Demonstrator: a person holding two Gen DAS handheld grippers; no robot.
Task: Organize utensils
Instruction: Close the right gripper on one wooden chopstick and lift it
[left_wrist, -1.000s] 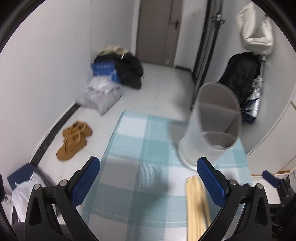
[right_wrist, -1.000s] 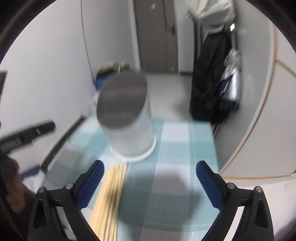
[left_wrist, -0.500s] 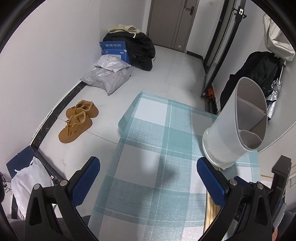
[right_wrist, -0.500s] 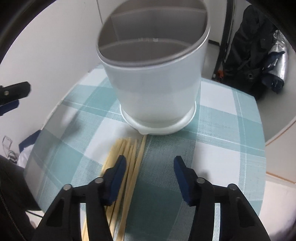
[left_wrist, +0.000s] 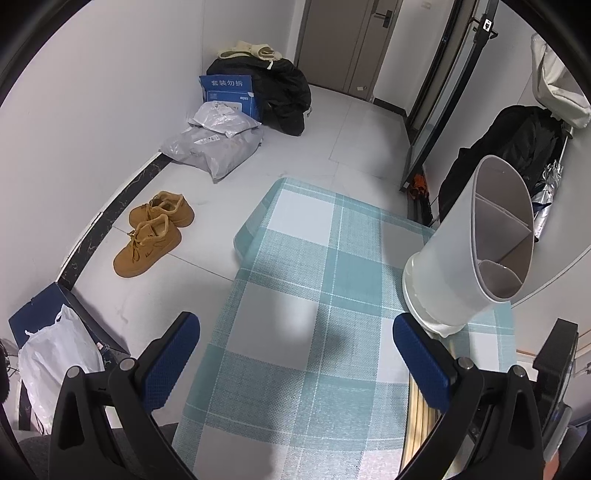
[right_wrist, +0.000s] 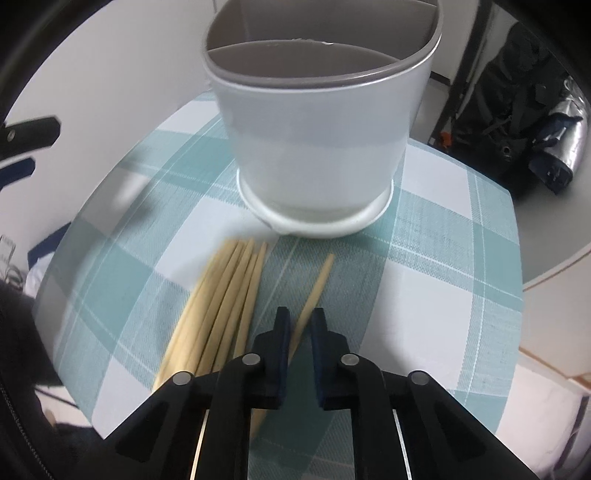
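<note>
A white utensil holder (right_wrist: 317, 147) with a grey divided inside stands on the teal checked tablecloth (right_wrist: 443, 258); it also shows in the left wrist view (left_wrist: 469, 251) at the right. A bundle of several wooden chopsticks (right_wrist: 221, 306) lies in front of it. My right gripper (right_wrist: 300, 325) is shut on a single chopstick (right_wrist: 319, 282), which is angled away from the bundle. My left gripper (left_wrist: 295, 354) is open and empty above the cloth's left part. The chopstick ends (left_wrist: 419, 417) show by its right finger.
The table's left edge (left_wrist: 236, 280) drops to the floor, where brown shoes (left_wrist: 151, 232), bags and a blue box (left_wrist: 229, 92) lie. Dark bags (right_wrist: 517, 122) stand behind the table at the right. A wall curves along the right side.
My right gripper has dropped toward the chopsticks and closed on one, pulling it aside from the bundle. The left gripper has risen slightly and stays open.
</note>
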